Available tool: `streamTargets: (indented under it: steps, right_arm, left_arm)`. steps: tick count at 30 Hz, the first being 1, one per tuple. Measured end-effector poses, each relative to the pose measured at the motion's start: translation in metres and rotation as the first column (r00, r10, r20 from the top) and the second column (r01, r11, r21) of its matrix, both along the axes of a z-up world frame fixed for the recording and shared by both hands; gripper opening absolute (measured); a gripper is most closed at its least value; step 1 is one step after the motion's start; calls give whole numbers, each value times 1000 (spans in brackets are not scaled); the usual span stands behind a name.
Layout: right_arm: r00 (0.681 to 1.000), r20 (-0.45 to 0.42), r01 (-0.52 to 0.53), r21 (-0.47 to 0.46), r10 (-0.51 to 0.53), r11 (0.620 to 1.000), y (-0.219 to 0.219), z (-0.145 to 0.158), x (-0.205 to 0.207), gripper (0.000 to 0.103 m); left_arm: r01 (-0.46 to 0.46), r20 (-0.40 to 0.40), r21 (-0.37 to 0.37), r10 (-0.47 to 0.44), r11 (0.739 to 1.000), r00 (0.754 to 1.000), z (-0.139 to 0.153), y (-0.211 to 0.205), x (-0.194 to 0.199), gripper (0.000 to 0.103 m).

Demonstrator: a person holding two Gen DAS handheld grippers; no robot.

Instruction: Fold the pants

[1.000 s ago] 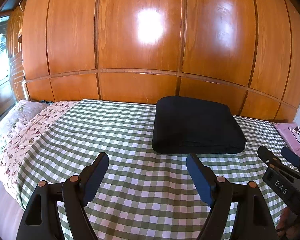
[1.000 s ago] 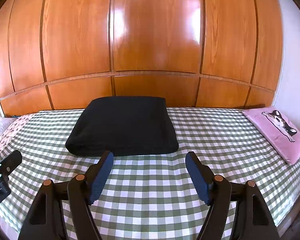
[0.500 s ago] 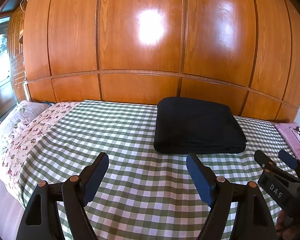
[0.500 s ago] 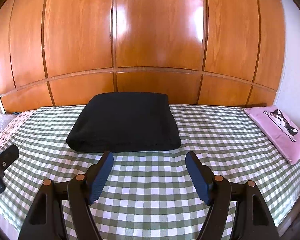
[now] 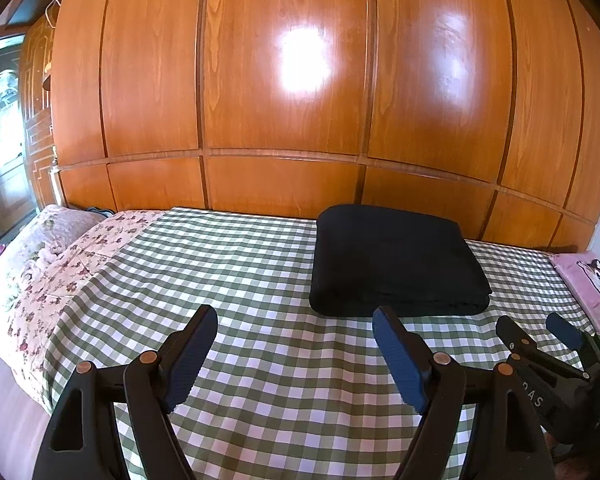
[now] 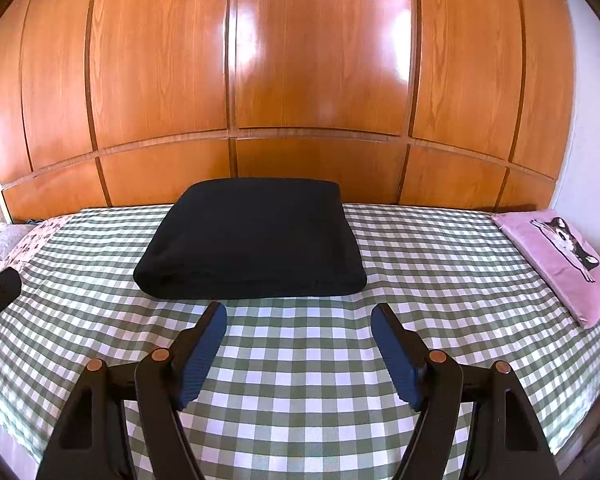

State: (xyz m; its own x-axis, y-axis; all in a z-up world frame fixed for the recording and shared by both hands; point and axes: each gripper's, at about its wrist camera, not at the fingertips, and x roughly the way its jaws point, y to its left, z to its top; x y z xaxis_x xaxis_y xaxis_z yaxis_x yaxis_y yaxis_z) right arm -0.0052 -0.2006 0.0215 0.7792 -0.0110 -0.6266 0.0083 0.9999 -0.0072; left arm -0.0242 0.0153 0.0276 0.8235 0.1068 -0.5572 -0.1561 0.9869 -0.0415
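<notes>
Both grippers, left gripper (image 5: 294, 346) and right gripper (image 6: 298, 344), hover open near the folded pants (image 6: 252, 240); a clumsy nudge could undo the folds.

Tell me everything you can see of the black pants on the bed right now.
The black pants lie folded into a thick, roughly square bundle of soft dark cloth, layered edges showing along the near side. They rest flat on the green checked bedspread, close to the wooden panelling. Both grippers are short of them, jaws open; nothing else touches them.
</notes>
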Motion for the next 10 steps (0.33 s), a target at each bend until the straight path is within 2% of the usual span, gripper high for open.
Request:
streamTargets:
  steps: [7,10]
  right_arm:
    - [1000,-17,5,-1,-5,1000,-3,-7,4,75]
    - [1000,-30,10,6,-10,1000,-8,-11,7,75]
  left_arm:
    - [3,2,6,-3,1000,1000,-3,-1,2,78]
    - [8,-24,-10,-8,1000,1000,-9,1,7,77]
